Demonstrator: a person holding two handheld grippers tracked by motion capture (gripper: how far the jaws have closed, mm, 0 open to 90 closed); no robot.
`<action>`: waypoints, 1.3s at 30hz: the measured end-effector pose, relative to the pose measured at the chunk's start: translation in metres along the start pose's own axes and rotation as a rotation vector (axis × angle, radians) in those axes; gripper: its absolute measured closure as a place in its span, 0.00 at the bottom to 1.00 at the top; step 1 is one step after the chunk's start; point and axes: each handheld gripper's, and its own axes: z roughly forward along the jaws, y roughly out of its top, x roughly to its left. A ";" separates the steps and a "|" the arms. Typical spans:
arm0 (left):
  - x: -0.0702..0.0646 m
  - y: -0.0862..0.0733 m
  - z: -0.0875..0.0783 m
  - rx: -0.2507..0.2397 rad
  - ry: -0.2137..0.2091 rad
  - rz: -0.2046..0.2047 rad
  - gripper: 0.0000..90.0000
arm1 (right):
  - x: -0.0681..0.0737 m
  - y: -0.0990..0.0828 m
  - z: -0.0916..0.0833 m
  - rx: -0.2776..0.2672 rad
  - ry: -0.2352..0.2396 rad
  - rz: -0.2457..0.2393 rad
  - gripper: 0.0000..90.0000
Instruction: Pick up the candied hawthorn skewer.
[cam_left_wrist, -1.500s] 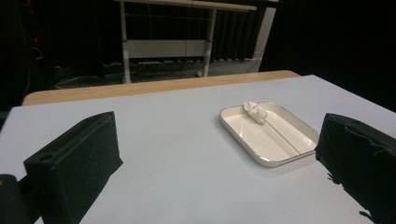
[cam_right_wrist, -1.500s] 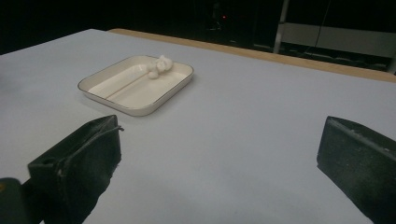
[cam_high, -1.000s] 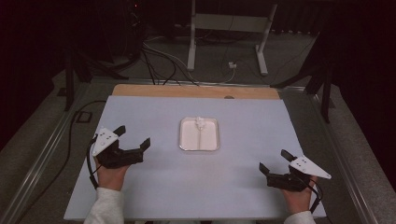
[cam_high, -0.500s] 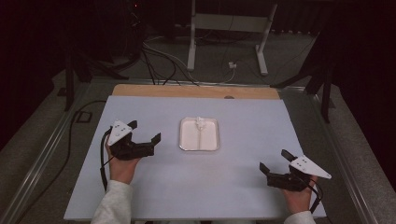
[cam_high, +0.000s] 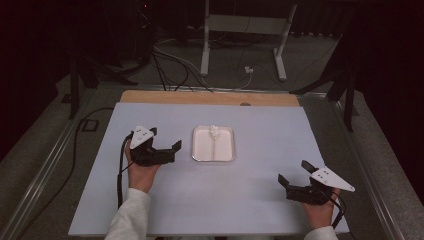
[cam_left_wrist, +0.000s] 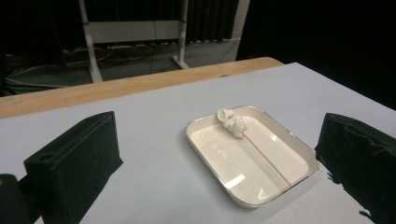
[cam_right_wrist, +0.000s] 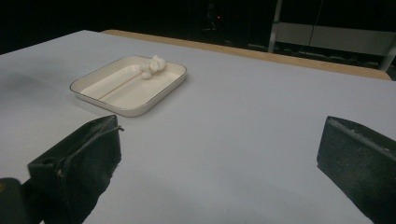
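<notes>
A shallow white tray (cam_high: 228, 156) lies in the middle of the pale blue table (cam_high: 260, 125). A white crumpled lump (cam_high: 214, 132) on a thin stick rests at the tray's far end. My left gripper (cam_high: 165, 138) is open, just left of the tray, its jaws pointing toward it. In the left gripper view the tray (cam_left_wrist: 204, 125) lies between and just beyond the wide-apart jaws, with the lump (cam_left_wrist: 232, 122) and its stick (cam_left_wrist: 271, 158) inside. My right gripper (cam_high: 294, 172) is open near the front right corner, with nothing between its jaws. In the right gripper view the tray (cam_right_wrist: 122, 111) and lump (cam_right_wrist: 152, 66) lie far to the left.
A wooden strip (cam_high: 210, 98) runs along the table's far edge. Beyond it, on the dark floor, are a white stand (cam_high: 245, 30) and cables (cam_high: 170, 62). Metal rails (cam_high: 45, 165) flank the table.
My left gripper has moved right and forward, from the table's left side to just beside the tray. The right gripper has stayed put.
</notes>
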 end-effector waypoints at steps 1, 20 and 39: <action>-0.001 0.000 0.002 0.004 -0.002 0.002 0.01 | 0.000 0.000 0.000 0.000 0.001 0.001 0.00; -0.021 0.000 0.046 0.067 -0.006 0.037 0.01 | -0.001 0.000 0.000 0.004 -0.003 0.000 0.00; -0.031 -0.009 0.080 0.130 -0.010 0.043 0.01 | -0.001 -0.001 0.000 0.008 -0.005 0.002 0.00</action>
